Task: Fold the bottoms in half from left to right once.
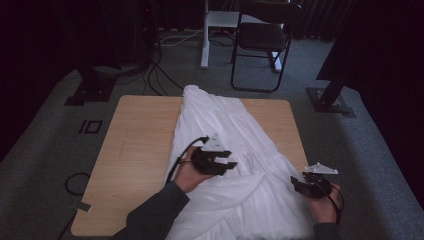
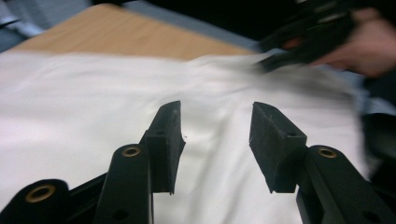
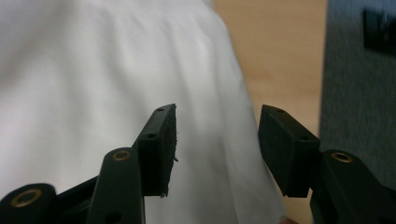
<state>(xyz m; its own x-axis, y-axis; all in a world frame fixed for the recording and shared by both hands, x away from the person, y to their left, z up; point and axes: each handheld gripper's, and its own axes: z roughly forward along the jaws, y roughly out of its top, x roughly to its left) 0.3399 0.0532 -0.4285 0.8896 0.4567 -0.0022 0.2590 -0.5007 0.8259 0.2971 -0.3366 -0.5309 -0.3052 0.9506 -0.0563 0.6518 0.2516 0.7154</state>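
High view first: a white garment (image 1: 235,150) lies lengthwise down the wooden table (image 1: 140,145), its narrow end at the far edge and its wide, folded hem spilling over the near edge toward the person. Taking the garment as the landmark, the left gripper (image 1: 227,161) hovers over its left-middle part, near a crosswise seam, held by the left hand (image 1: 187,175) whose dark sleeve (image 1: 150,215) comes in beside the cloth's near left edge. The right gripper (image 1: 298,184) sits at the garment's near right edge, close to the table's corner, in the right hand (image 1: 325,202). Left gripper view shows the left gripper (image 2: 215,130) with its jaws spread wide apart and nothing between them, white cloth (image 2: 93,107) lying below; the other gripper (image 2: 308,39) is blurred at the cloth's far side. Right gripper view shows the right gripper (image 3: 217,140) likewise gaping, clamping nothing, its jaws straddling the garment's (image 3: 93,84) edge, with bare tabletop (image 3: 280,56) beyond and grey carpet (image 3: 355,107) past that. A black folding chair (image 1: 262,40) stands on the floor beyond the garment's far end.
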